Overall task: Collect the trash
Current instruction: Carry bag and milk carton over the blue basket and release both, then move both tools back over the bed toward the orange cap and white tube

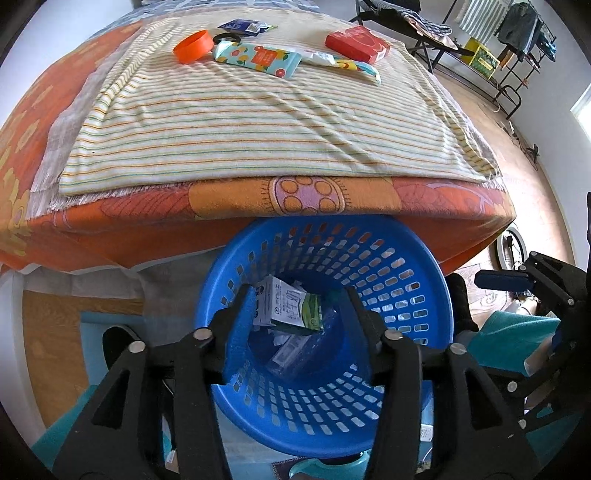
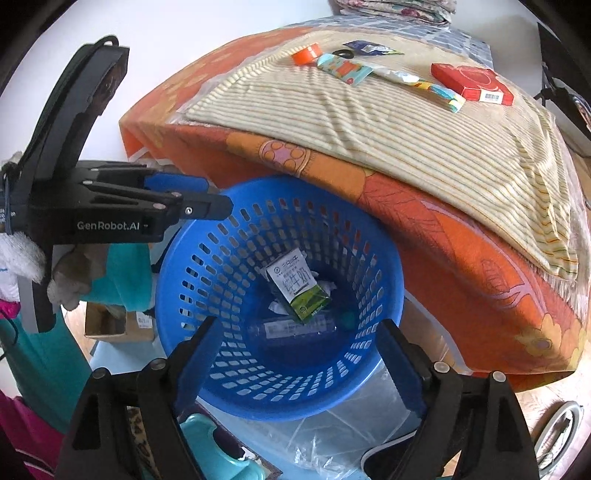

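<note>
A blue perforated basket (image 1: 413, 295) (image 2: 207, 280) stands on the floor against the bed. Inside lie a milk carton (image 1: 291, 306) (image 2: 299, 288), a clear plastic bottle (image 2: 291, 328) and crumpled paper. My left gripper (image 1: 301, 295) is open and empty above the basket mouth; it also shows from the side in the right wrist view (image 2: 210, 195). My right gripper (image 2: 299, 332) is open and empty over the basket's near rim. On the striped cloth (image 1: 236, 125) lie an orange tape roll (image 1: 194, 46), a citrus-print pack (image 1: 258, 57), a red box (image 1: 356, 43), wrappers (image 1: 354, 66) and a dark packet (image 1: 242, 26).
The bed has an orange flowered cover (image 1: 332, 195) (image 2: 461, 258). A cardboard box (image 2: 118, 325) and teal cloth (image 2: 122, 277) sit left of the basket. Clear plastic (image 2: 354, 424) lies on the floor. A clothes rack (image 1: 509, 33) stands at the far right.
</note>
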Motion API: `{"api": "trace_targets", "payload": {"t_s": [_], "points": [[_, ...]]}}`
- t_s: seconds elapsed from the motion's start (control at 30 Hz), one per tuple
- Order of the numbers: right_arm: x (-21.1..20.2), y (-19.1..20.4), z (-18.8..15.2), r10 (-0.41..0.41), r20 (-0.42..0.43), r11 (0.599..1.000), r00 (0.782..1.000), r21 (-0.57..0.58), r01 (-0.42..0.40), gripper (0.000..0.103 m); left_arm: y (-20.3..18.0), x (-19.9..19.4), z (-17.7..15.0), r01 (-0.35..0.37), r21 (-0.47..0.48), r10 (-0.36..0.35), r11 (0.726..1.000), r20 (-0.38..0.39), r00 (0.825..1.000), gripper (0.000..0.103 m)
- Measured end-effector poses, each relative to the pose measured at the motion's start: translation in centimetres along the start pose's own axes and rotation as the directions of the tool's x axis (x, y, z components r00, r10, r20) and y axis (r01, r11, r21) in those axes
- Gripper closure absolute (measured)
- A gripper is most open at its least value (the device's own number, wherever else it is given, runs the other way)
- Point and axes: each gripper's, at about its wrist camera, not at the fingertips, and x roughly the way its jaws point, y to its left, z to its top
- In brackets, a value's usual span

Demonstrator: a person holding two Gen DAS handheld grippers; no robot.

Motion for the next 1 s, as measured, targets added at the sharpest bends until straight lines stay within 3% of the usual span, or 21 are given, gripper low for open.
{"api": "trace_targets", "payload": {"t_s": [0.33, 0.7, 0.8, 0.87, 1.0], "points": [[-1.5, -1.1, 1.6, 0.007, 0.057, 0.999, 0.998, 0.044, -0.01, 0.014, 1.0, -0.9, 2.6, -0.014, -0.011, 0.014, 1.0, 0.024, 1.0, 0.043], [-4.1, -2.9, 5.3, 0.03, 0.148, 0.993, 0.989, 0.107, -0.046, 0.011, 4.3, -3.7, 9.1, -0.056, -0.056, 0.062, 0.997, 0.119, 0.991, 0.043], [-5.0, -3.8, 6.6, 0.033, 0.2, 0.99, 0.979, 0.128, -0.06, 0.01, 5.6, -3.7, 10.9, -0.047, -0.087, 0.058, 0.995, 0.124, 0.991, 0.043], [-5.8, -4.5, 7.7, 0.033, 0.25, 0.989, 0.968, 0.132, -0.068, 0.004, 6.4, -3.5, 12.1, -0.045, -0.104, 0.059, 0.994, 0.128, 0.99, 0.043], [-6.8, -5.2, 10.4, -0.01, 0.322, 0.997, 0.947, 0.072, -0.014, 0.0, 7.6, -3.0, 14.0, -0.052, -0.129, 0.07, 0.99, 0.132, 0.989, 0.043]]}}
